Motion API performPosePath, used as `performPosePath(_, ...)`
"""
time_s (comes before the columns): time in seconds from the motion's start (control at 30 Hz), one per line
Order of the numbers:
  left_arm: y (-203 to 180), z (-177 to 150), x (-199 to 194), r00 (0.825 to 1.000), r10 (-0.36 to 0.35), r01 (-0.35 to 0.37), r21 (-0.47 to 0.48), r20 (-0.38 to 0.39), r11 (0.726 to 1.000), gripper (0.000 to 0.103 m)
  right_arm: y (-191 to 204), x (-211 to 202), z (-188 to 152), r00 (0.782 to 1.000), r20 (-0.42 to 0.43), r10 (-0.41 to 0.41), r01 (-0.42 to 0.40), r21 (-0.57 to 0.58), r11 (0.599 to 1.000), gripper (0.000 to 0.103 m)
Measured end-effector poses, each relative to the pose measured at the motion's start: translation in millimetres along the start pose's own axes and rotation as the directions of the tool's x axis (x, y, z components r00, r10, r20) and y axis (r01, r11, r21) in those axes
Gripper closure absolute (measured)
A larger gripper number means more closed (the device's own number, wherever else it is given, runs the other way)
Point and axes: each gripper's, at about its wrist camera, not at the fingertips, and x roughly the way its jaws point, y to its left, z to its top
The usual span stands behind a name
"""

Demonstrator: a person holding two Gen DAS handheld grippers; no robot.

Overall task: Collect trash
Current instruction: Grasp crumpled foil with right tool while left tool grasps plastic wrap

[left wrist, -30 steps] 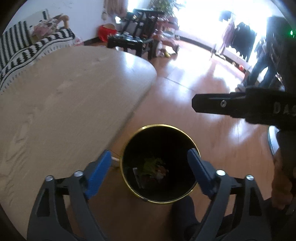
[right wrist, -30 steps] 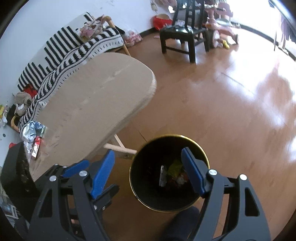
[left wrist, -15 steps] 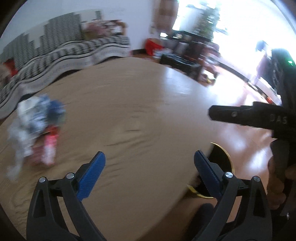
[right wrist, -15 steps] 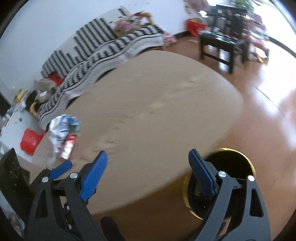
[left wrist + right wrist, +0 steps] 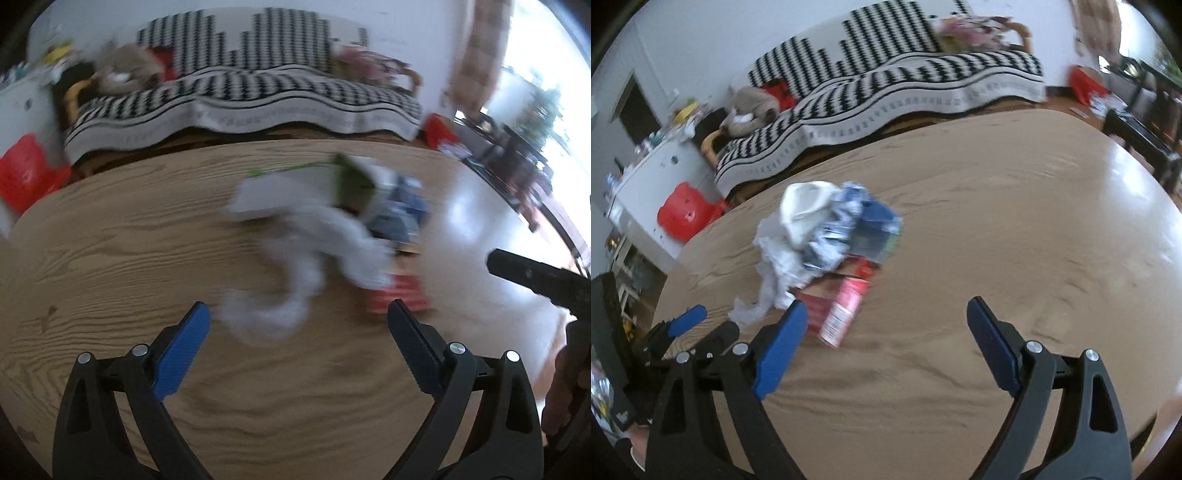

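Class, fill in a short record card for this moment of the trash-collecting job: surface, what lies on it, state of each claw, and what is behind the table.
Surface: wooden table
Trash: pile of crumpled white paper, blue-and-white wrapper, red packet, touching one another
Left claw: open, empty, pointed at the pile
Right claw: open, empty, red packet just ahead of its left finger
Behind: sofa with black-and-white striped cover
Image: motion-blurred

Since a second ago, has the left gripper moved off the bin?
Yes. The left gripper has swung from above the bin on the floor to over the wooden table, facing the trash pile; jaws empty, having just opened wider.
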Motion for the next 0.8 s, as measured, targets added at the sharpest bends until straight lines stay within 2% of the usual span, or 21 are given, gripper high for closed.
performPosePath(0.1,19,4,17,1.0,0.015,-0.015,-0.027,-0.021,1.0,0.009,15,16,8,0.999,0.006,0.039,-0.039,-0.017,0.999,0.021)
performPosePath(0.17,22,6,29,0.999,0.015,-0.016,-0.023,-0.038,1.0,0.009,26,28,13,0.999,0.014,0.038,-0.038,-0.038,0.999,0.024)
performPosePath(0.37,13,6,48,0.998,0.02,-0.018,0.03,-0.062,0.999,0.009,45,72,27,1.0,-0.01,0.022,-0.022,-0.048,0.999,0.037)
performPosePath(0.53,-1,9,58,0.998,0.019,-0.015,0.069,-0.064,0.997,0.009,44,89,35,1.0,-0.017,0.014,-0.014,-0.036,0.999,0.045)
performPosePath(0.63,-5,7,63,0.996,0.057,-0.052,0.085,-0.062,0.995,0.011,43,95,37,1.0,-0.023,0.014,-0.015,-0.039,0.999,0.052)
performPosePath(0.7,-2,7,65,0.997,0.054,-0.049,0.072,-0.064,0.996,0.02,46,98,36,0.999,-0.031,0.022,-0.023,-0.041,0.999,0.061)
performPosePath(0.73,-3,6,65,0.996,0.056,-0.051,0.074,-0.067,0.996,0.025,47,99,37,0.999,-0.035,0.022,-0.024,-0.047,0.999,0.069)
performPosePath(0.8,-4,5,66,0.995,0.063,-0.057,0.086,-0.075,0.995,0.044,48,99,36,0.999,-0.035,0.016,-0.018,-0.059,0.998,0.071)
